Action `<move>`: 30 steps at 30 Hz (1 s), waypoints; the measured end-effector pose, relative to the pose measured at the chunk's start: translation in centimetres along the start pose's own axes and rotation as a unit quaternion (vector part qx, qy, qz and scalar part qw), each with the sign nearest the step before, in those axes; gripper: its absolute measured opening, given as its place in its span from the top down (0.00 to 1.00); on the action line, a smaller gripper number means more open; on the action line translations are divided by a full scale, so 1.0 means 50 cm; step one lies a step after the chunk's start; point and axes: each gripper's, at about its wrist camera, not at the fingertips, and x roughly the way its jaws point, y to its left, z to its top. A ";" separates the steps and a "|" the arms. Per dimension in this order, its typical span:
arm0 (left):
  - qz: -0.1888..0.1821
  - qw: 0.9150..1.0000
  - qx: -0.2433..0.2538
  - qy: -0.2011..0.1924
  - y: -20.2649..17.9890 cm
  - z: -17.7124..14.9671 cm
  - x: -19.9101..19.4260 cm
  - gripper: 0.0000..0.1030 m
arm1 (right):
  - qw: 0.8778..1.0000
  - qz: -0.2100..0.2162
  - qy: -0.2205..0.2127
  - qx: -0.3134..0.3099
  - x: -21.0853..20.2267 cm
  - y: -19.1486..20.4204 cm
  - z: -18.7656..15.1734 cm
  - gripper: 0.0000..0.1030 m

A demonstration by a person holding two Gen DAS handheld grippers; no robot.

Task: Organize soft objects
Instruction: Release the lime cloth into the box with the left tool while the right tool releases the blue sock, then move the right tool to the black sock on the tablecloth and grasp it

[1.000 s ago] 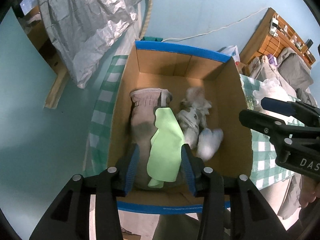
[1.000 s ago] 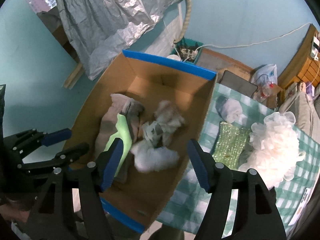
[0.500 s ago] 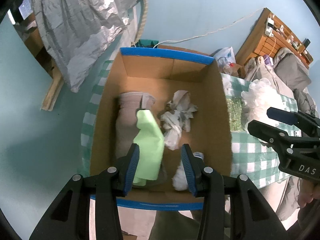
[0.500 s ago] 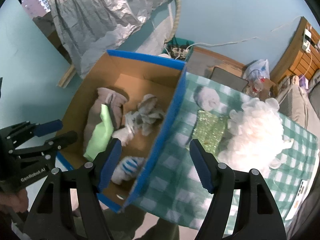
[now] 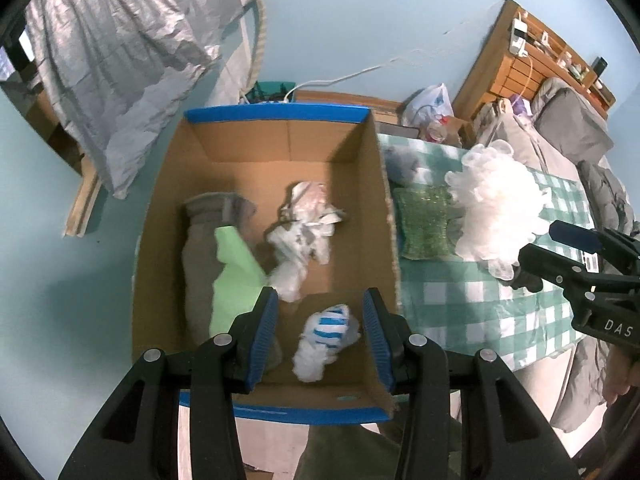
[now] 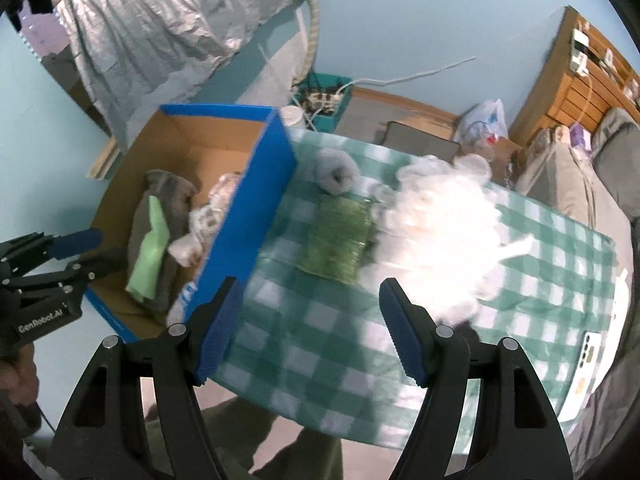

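A cardboard box (image 5: 362, 184) with blue taped rims holds a grey garment (image 5: 200, 256), a light green cloth (image 5: 232, 276), a grey-white crumpled cloth (image 5: 304, 224) and a blue-striped white sock (image 5: 324, 336). My left gripper (image 5: 320, 332) is open and empty above the sock. My right gripper (image 6: 312, 328) is open and empty above the checked tablecloth (image 6: 304, 344). On the cloth lie a white bath pouf (image 6: 436, 232), a green glittery sponge (image 6: 340, 240) and a grey rolled sock (image 6: 336, 172).
The box (image 6: 256, 200) stands at the table's left edge. A silver sheet (image 5: 116, 64) hangs at the far left. A wooden shelf (image 5: 520, 64) and grey bedding (image 5: 572, 136) are at the right. A phone (image 6: 590, 354) lies at the tablecloth's right edge.
Both grippers have drawn back and moved right. The right gripper went from above the box to above the tablecloth. The striped sock now lies at the box's near end.
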 end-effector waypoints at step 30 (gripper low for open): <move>-0.020 0.996 0.081 0.027 -0.204 0.015 0.054 0.51 | 0.996 -0.058 0.026 0.057 -0.022 -0.277 -0.143 0.30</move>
